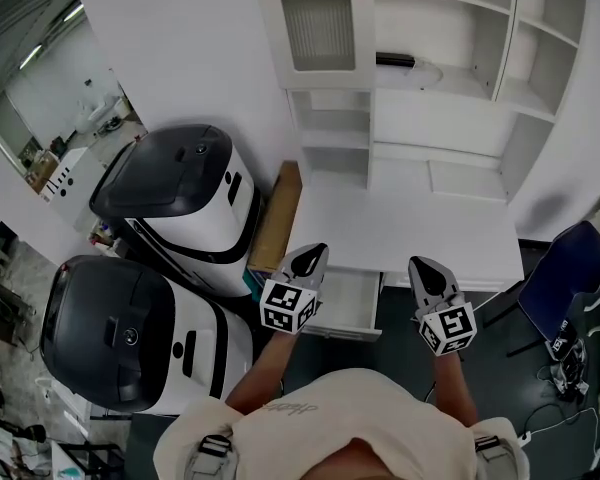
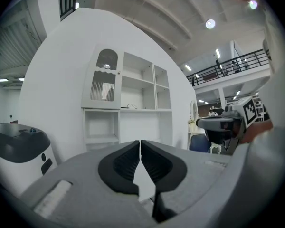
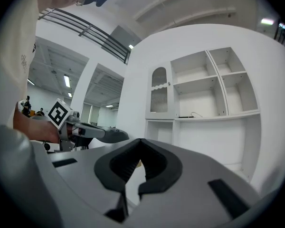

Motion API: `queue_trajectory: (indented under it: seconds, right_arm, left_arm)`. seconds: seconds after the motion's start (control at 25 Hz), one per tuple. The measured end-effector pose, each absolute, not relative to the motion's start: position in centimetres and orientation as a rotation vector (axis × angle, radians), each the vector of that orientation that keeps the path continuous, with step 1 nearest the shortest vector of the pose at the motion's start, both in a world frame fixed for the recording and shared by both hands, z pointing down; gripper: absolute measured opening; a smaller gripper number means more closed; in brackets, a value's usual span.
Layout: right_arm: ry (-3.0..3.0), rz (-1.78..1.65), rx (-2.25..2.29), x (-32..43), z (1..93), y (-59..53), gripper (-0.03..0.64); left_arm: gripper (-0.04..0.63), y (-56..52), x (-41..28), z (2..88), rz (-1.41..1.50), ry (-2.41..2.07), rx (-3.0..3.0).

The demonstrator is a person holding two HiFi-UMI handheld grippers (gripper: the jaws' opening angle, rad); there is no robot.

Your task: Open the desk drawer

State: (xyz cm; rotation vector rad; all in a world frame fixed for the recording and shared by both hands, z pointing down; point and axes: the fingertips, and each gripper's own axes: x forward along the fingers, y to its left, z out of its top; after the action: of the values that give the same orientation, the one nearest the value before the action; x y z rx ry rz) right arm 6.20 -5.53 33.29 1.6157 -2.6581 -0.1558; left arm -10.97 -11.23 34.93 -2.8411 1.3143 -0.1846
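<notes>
I hold the grey left gripper [image 1: 318, 254] and right gripper [image 1: 421, 266] clear, jaws pressed together and empty, since the white desk drawer [image 1: 348, 304] appears open.

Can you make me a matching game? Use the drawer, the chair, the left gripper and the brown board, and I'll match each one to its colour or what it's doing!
Things:
1. drawer
2. chair
3. left gripper
4. brown board

Match with:
A. blue
B. shut, holding nothing
C. pulled out from under the desk
D. standing between the desk and a white machine

Right pairs: 1-C, 2-A, 3-B, 4-D.
</notes>
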Motion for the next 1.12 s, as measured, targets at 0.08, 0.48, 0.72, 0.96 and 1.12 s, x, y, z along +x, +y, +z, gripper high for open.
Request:
queue_trajectory:
  seconds: [0.08,0.48,0.72,0.96,1.12]
  right_arm:
    - [-2.654,-0.157,1.634,6.5,32.9,-5.4,-0.005]
    - [-2.686,-0.126,1.62,6.4,33.6,-4.7,-0.005]
    - [-2.699,-0.104,1.59,6.4,34.3,-4.1,-0.005]
    - [-2.716,-0.101,1.562,5.5,34.4,-3.9,-0.005]
    - [-2.718,-0.108,1.548,5.1,34.4,-3.7,-0.005]
  left_arm:
    - [0.02,-11.1,-10.9,34.5,-0.173,1.311,-2.839]
    - [0.02,-9.9,-10.8,34.6,-0.156,1.325,-2.862]
    - [0.02,-9.4,-11.2,35.7,-0.16,1.358,-2.884]
    - [0.02,-8.7,-11.7,36.6,-0.188,1.371,-2.895]
    - [0.02,-8.5,-12.0,36.8,-0.18,1.378,-2.899]
